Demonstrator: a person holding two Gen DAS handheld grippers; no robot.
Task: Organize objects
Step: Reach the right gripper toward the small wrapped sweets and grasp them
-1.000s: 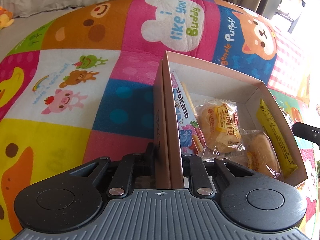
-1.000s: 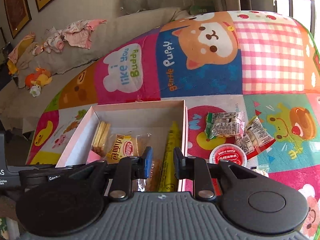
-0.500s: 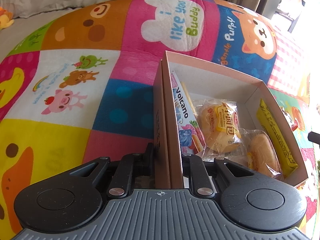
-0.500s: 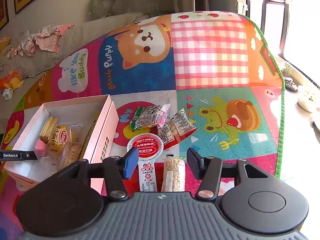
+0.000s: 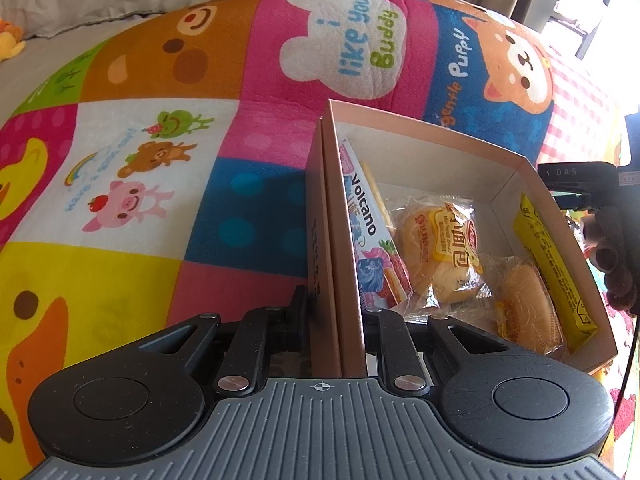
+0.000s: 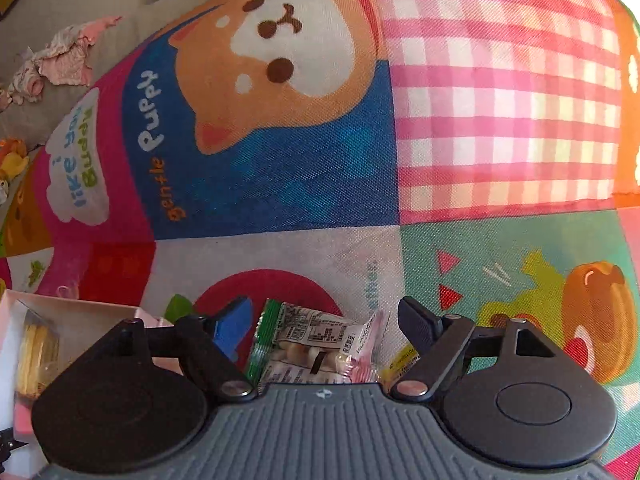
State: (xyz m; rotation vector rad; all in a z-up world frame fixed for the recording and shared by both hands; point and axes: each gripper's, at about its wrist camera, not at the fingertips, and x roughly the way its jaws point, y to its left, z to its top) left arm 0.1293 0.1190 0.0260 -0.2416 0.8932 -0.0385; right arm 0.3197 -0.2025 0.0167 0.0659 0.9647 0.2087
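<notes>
L fingers (image 5: 335, 312) clamp box wall (image 5: 330, 248) | R fingers (image 6: 324, 322) opening over snack pack (image 6: 316, 344), part hidden

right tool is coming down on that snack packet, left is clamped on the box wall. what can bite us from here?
1. The right tool has its jaws opening astride the green-edged snack packet. A yellow packet lies right beside it, so closing could pinch both.
2. The packet film looks slick and crinkled; a grip on its edge may slip.
3. The left tool clamps only one wall of the pink box. A careless drop could tilt it or crush the bread rolls inside.
</notes>
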